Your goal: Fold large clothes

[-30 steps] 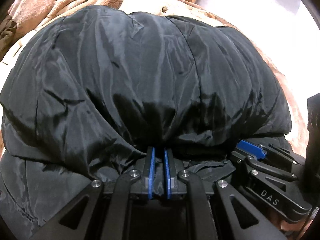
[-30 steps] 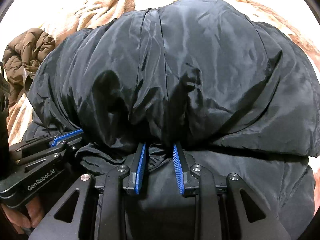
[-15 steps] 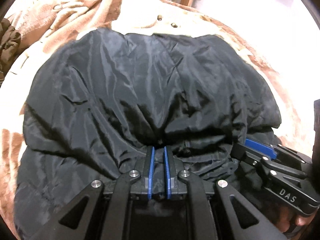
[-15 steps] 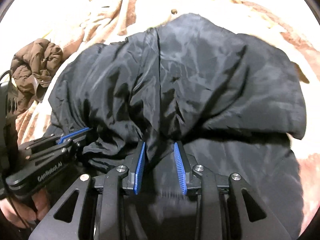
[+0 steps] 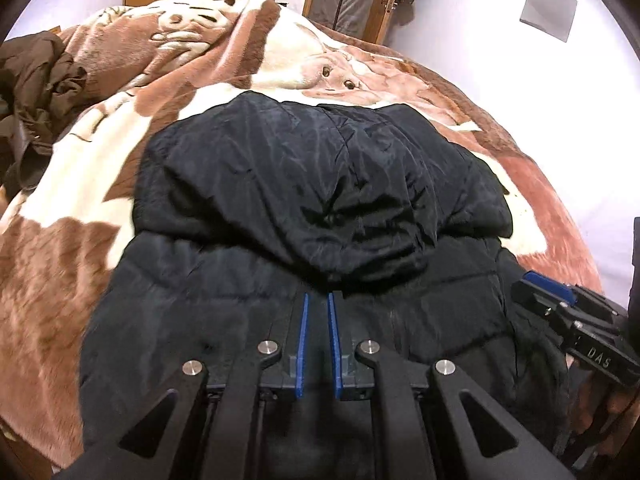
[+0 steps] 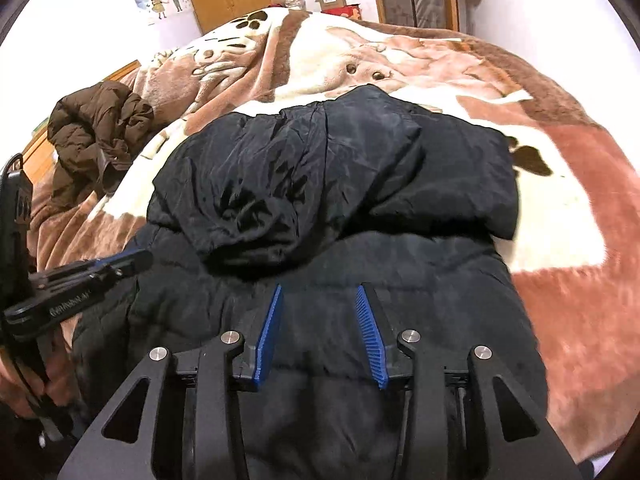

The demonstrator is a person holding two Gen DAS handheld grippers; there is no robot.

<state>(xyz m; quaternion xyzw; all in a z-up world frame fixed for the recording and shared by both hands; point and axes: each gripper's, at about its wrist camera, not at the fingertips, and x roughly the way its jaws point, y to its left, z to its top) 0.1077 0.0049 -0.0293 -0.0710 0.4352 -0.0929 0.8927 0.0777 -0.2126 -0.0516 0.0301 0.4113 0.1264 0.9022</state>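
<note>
A large black puffer jacket (image 5: pixel 320 184) lies on the bed, its far part folded back toward me over the lower body (image 6: pixel 320 168). In the left wrist view my left gripper (image 5: pixel 318 295) hovers just short of the fold's edge, blue pads nearly together and no cloth between them. It also shows at the left edge of the right wrist view as the left gripper (image 6: pixel 132 258). My right gripper (image 6: pixel 319 287) hangs above the jacket's lower body. Its jaws are opening and hold nothing. The right gripper (image 5: pixel 548 284) is beside the jacket's right side.
A brown and cream plush blanket (image 5: pixel 80 240) covers the bed under the jacket. A crumpled brown jacket (image 6: pixel 96 120) lies at the left. A hand (image 6: pixel 24 396) holds the left gripper's handle. Wooden doors and a white wall stand beyond the bed.
Both grippers have pulled back and up from the jacket. The bunched fold that sat between their pads now lies flat on the jacket. The right jaws have spread wider.
</note>
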